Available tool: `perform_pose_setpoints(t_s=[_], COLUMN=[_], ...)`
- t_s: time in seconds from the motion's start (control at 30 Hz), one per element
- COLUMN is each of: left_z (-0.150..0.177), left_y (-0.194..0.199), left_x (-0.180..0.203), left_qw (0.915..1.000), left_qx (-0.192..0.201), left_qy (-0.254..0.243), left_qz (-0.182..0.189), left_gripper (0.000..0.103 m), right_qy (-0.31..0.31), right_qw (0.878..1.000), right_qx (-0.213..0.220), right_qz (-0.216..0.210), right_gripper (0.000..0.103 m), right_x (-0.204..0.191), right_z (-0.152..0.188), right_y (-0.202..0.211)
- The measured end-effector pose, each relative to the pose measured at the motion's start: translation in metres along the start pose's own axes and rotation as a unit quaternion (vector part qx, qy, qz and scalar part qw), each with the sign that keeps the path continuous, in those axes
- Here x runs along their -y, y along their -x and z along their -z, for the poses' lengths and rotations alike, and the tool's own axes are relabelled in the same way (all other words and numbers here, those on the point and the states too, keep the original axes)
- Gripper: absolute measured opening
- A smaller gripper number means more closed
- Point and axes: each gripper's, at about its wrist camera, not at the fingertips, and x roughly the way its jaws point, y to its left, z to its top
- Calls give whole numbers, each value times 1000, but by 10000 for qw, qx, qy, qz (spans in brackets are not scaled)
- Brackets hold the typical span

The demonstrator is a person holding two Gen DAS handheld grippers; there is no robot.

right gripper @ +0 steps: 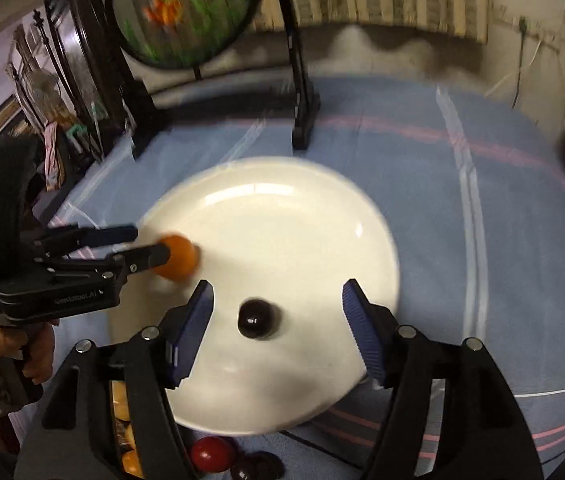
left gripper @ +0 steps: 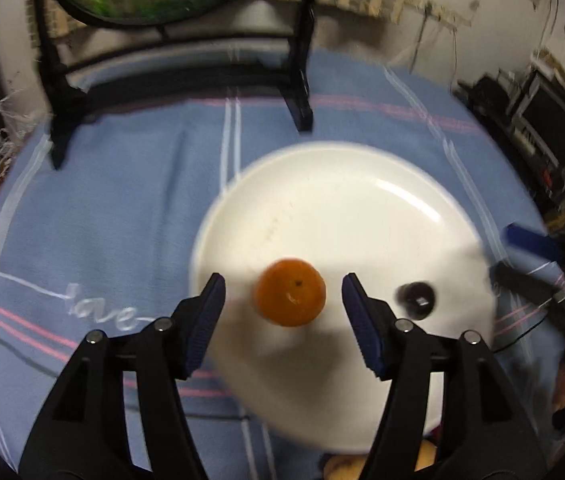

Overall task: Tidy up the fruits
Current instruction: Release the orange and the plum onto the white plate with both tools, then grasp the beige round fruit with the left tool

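Both hand-held grippers hang over the near edge of a white plate (left gripper: 362, 208) that sits on a worktop covered by a blue striped cloth (left gripper: 122, 200). The left hand-held gripper (left gripper: 283, 312) is spread, its blue pads clear on either side of a small orange mandarin (left gripper: 290, 293) lying on the plate's near left part. From the other side the fruit is partly masked by that gripper's finger, so whether one pad brushes it I cannot say. The right hand-held gripper (right gripper: 278, 312) is likewise spread, and a dark round fruit, perhaps a plum or dark grape (right gripper: 257, 318), lies on the plate between its pads without touching either.

So each fruit lies straight ahead of its own gripper and a little below it, the mandarin to the left of the dark fruit, the two well apart. Both are roundish, with no long axis to line up with. To my eye both look freshly set down, and each gripper only needs to draw back toward the near side.

Nearer than the plate, more fruit is cut off by the frame: a red round one (right gripper: 212, 453), another dark one beside it, and orange pieces half hidden behind the gripper arms. Motion blur softens everything.
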Motion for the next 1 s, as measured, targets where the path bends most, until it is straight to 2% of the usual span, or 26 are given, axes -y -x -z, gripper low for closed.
perform_pose_setpoints(t_s=[0.07,0.1,0.13,0.17,0.23,0.33,0.4,0.47,0.5,0.53,0.63,0.77,0.8,0.9,1.0], left_z=[3,8,16,23,49,99,126,147,155,159,160,165,168,169,166], left_y=[28,46,60,69,83,87,84,80,79,79,79,67,62,66,80], left_x=[-8,-13,-16,-18,-19,-16,-12,-9,-8,-6,1,4,0,-21,-43], left_qw=[9997,9993,9990,9988,9988,9993,9988,9980,9977,9977,9981,9967,9962,9973,9970], left_qx=[196,309,377,397,300,-151,-396,-579,-653,-673,-576,-739,-796,-726,-614], left_qy=[111,155,167,158,83,-21,-76,-82,-73,-63,-193,-342,-345,-22,179], left_qz=[-72,-138,-192,-234,-372,-332,-272,-226,-133,-51,129,-24,-119,-139,-432], left_gripper=[77,78,79,81,82,82,82,82,82,82,82,84,87,91,89], right_qy=[0,-5,-10,-31,-110,-339,-740,-1065,-1041,-1015,-1053,-892,-890,-942,-1007], right_qw=[9982,9965,9949,9930,9888,9924,9931,9933,9943,9944,9937,9953,9952,9940,9933], right_qx=[593,840,1006,1161,1431,1085,861,416,245,220,379,285,333,468,482], right_qz=[10,27,89,212,420,474,278,-152,-46,200,98,242,251,289,283], right_gripper=[73,77,95,102,102,102,102,102,102,102,102,102,102,102,102], right_x=[-4,-6,-7,-9,-11,-14,-15,-15,-15,-15,-20,-26,-27,-26,-26], right_z=[-9,-9,-7,-3,23,64,99,124,126,126,128,132,132,133,132], right_y=[52,77,94,110,139,144,144,136,135,140,152,160,163,168,166])
